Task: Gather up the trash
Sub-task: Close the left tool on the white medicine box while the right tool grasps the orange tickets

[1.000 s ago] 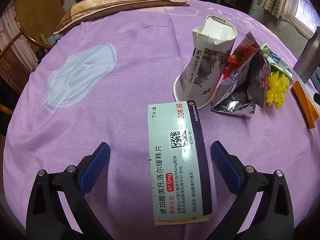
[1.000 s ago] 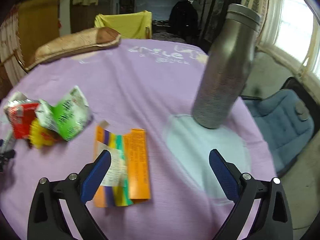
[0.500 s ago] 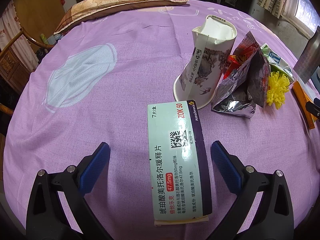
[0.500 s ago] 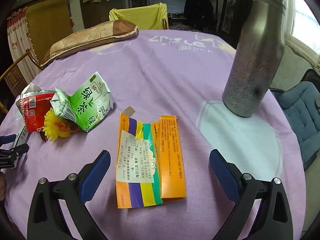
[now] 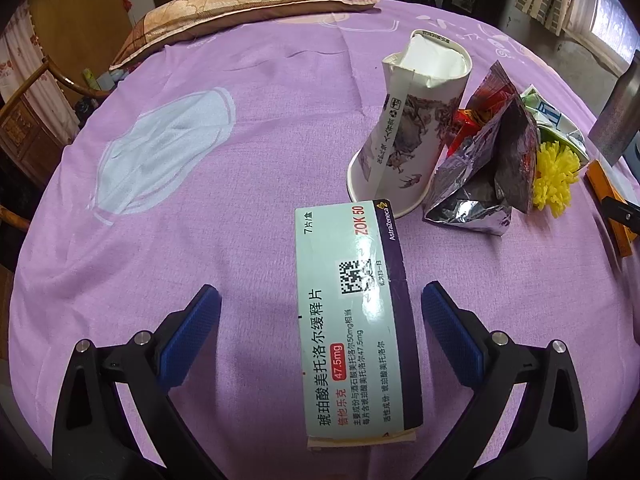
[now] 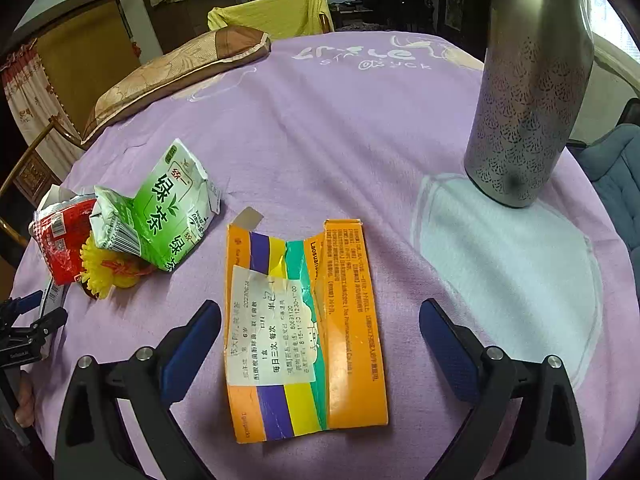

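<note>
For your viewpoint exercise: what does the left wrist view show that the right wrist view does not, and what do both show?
Only the left wrist view shows the white medicine box between the open left gripper and the upturned paper cup. Only the right wrist view shows the flattened orange box's face and the open right gripper. Both show the yellow flower and pillow.

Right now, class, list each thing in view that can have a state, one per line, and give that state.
left gripper: open, astride the medicine box
right gripper: open, astride the orange carton
medicine box: lying flat
paper cup: upside down, crushed
foil wrapper: crumpled, torn open
green tea carton: crushed
orange carton: flattened, torn
metal bottle: upright
</note>
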{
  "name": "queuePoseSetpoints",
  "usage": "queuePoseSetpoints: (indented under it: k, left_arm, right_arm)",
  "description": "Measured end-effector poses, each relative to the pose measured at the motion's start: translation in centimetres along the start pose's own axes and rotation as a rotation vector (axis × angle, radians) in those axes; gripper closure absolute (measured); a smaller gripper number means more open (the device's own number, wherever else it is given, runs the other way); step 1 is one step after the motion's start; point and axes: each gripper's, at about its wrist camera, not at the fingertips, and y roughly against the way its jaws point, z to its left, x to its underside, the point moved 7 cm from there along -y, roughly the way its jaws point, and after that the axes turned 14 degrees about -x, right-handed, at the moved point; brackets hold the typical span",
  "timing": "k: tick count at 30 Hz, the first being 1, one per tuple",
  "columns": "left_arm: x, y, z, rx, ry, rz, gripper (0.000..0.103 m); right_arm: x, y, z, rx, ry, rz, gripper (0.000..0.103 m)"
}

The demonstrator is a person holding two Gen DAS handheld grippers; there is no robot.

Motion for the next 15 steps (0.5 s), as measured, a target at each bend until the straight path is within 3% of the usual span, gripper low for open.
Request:
queuePoseSetpoints:
  k: [4,11,15]
  left_arm:
    - [0.1,0.3,-0.3,-0.034,-0.02,-0.021,0.005]
    - [0.0,1.4,-1.2,-0.165,-0.102,-0.105,0.005]
    - [0.1,1.4,-1.2,-0.164,-0.102,-0.105,0.005]
  right_arm:
    - [0.0,-0.1,0.0,0.005,0.004,0.006,0.005]
    - [0.0,-0.6,0.3,0.04,0.03,0.028,0.004]
    - [0.0,-0.7,0.4,0.039,0.042,0.032,0.004]
